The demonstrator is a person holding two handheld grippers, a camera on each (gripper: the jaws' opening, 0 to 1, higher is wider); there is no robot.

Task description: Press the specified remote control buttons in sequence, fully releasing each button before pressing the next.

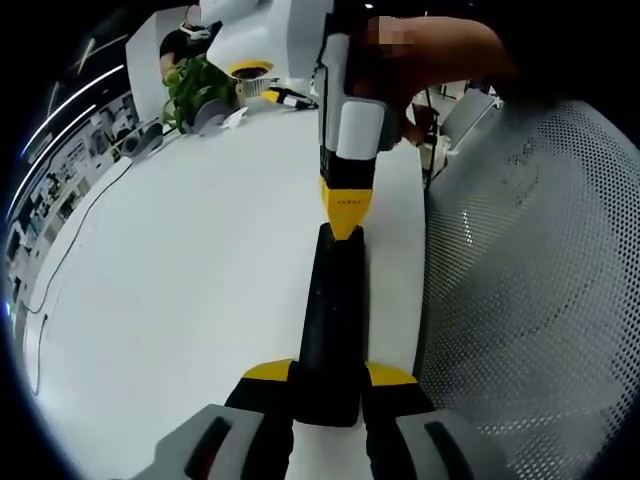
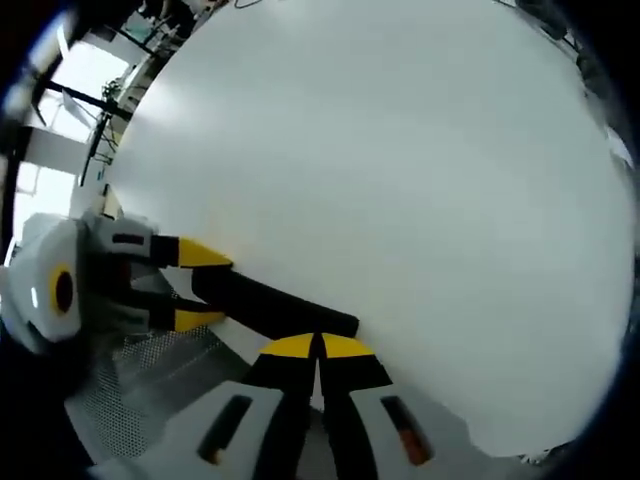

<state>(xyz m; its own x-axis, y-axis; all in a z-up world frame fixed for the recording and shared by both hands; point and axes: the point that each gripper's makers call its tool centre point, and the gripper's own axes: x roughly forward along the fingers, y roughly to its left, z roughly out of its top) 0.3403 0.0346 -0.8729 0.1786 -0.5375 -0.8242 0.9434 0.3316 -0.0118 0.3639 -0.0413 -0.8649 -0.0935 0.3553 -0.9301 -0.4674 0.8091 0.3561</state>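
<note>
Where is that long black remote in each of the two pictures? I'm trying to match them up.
Left gripper view: the black remote runs up the lower middle, its near end clamped between the left gripper's yellow tips, the right gripper's closed tips on its far end.
Right gripper view: it lies slanted at lower left, between both grippers.
Shared landmark: the white table under it.

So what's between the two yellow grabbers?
The black remote lies between them in the left gripper view: the left gripper clamps its near end, the right gripper touches its far end.
</note>
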